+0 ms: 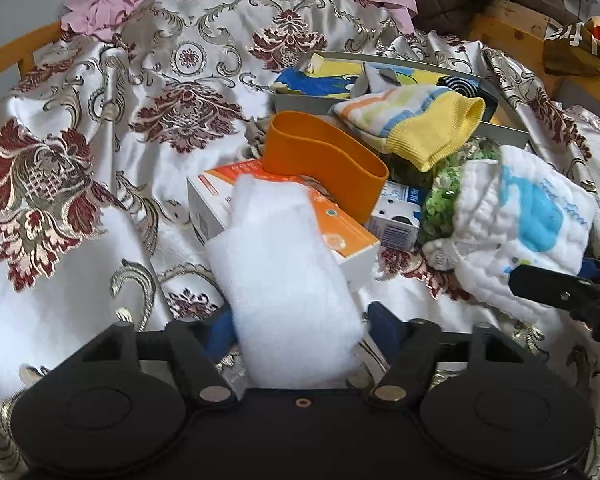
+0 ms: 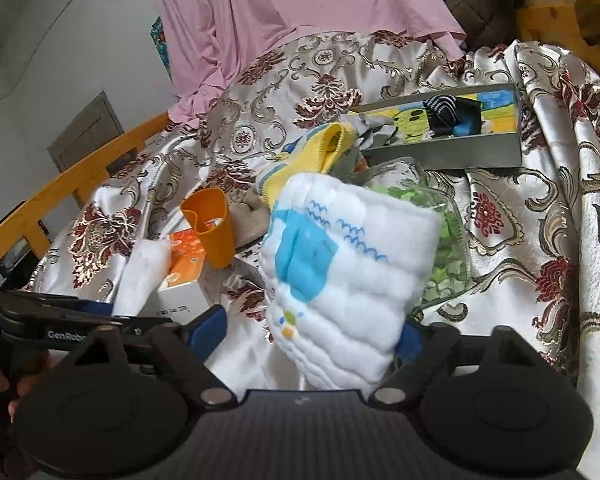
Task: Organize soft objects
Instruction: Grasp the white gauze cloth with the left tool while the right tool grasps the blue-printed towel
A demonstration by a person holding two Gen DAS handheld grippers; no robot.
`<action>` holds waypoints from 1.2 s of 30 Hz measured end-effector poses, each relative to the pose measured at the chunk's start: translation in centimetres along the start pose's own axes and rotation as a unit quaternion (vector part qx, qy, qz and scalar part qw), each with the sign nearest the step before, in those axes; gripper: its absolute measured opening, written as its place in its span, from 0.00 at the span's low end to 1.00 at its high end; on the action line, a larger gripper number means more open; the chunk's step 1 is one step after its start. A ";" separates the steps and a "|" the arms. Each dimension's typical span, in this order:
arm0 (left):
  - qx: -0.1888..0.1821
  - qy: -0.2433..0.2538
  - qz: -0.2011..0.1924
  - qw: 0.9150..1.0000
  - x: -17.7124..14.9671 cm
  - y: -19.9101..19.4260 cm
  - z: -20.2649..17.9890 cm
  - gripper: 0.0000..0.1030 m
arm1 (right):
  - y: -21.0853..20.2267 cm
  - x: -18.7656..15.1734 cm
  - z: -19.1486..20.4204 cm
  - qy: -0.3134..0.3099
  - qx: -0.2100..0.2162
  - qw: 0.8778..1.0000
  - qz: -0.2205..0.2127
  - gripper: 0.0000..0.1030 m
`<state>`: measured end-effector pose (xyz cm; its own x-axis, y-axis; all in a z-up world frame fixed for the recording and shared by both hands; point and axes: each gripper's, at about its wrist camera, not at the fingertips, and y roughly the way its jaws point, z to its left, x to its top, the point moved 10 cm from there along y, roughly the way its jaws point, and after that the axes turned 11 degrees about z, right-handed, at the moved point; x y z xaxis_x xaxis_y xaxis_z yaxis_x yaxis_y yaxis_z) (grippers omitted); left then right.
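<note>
White wadding pad [image 1: 288, 280] sits between the blue pads of my left hand-held gripper [image 1: 300, 330], its far end resting on the orange-and-white carton [image 1: 342, 236]; whether the pads press it I cannot tell. My right hand-held gripper [image 2: 312, 332] straddles the quilted whale cloth [image 2: 340, 272], likewise unclear. Both lie on the brocade bedspread [image 1: 100, 128]. Risk: lifting the wadding could drag the carton and topple the orange cup [image 1: 324, 164]; a shallow bite could let either soft piece slip.

Both handheld units matte black plastic: left gripper [image 1: 300, 330], right gripper [image 2: 310, 332]. Blue finger pads [image 1: 382, 326], silver pivot screws [image 1: 389, 392], round black discs, white "GenRobo" lettering [image 2: 66, 336].
</note>
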<state>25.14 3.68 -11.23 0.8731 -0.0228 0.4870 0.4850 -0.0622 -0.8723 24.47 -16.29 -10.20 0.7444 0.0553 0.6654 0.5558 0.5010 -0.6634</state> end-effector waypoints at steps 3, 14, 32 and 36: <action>-0.001 0.000 0.005 1.000 -0.2 0.0 -0.2 0.45 | 0.0 -0.1 0.5 -0.008 0.004 1.000 -0.001 0.67; -0.030 -0.036 0.007 0.999 -0.7 -0.9 -0.4 0.39 | 0.5 -0.5 1.8 -0.041 0.001 0.999 0.005 0.32; -0.077 -0.115 0.016 0.990 0.4 -0.5 0.3 0.74 | 0.8 -1.2 2.4 -0.054 0.005 0.998 0.013 0.24; -0.088 -0.147 0.021 0.985 0.4 -0.3 0.9 0.77 | 0.8 -1.3 2.5 -0.058 0.007 0.998 0.013 0.24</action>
<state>25.38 4.61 -10.85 0.8814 0.2598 0.3946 0.4546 -0.2391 -0.8580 23.02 -13.77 -10.70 0.7099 0.1681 0.6840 0.5312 0.5099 -0.6766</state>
